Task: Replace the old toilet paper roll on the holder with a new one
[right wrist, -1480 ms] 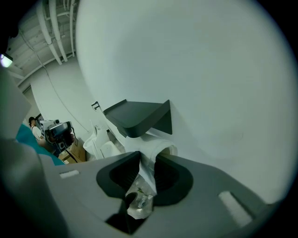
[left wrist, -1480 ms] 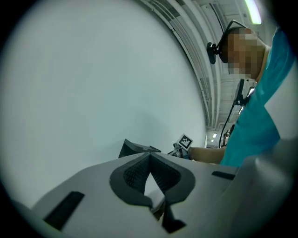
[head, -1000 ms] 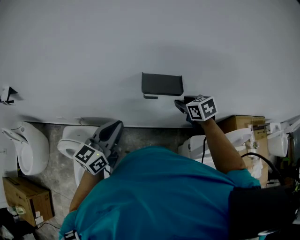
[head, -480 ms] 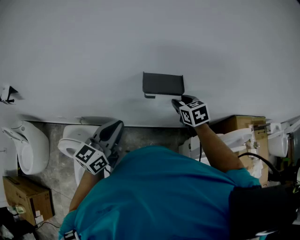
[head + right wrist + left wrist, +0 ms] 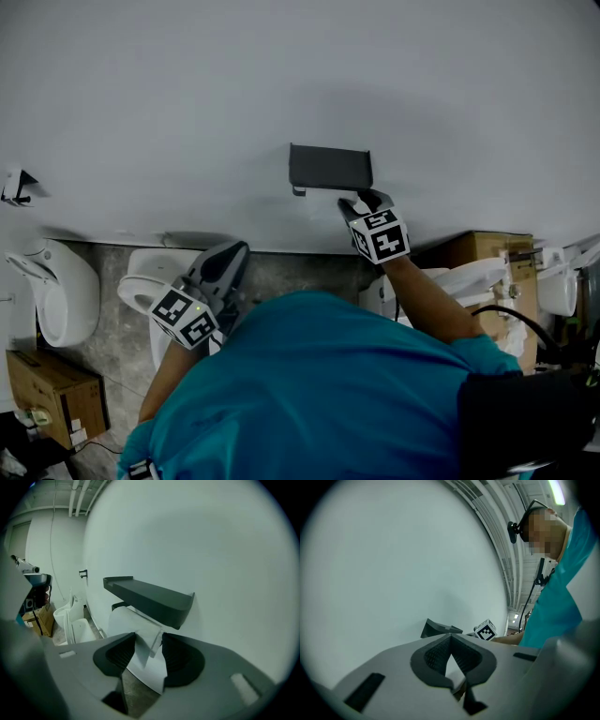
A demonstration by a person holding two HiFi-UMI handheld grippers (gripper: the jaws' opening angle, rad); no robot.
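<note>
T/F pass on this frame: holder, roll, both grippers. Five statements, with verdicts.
1. The dark holder is fixed to the wall. True.
2. The holder carries no roll. False: a white roll sits under its shelf.
3. The right gripper is just below the holder. True; its jaws are opening, with the roll's loose sheet between them.
4. The left gripper is up at the holder too. False: it is held low, by the toilet, apart from the holder.
5. The left gripper's jaws stand wide apart. False: their tips meet.
</note>
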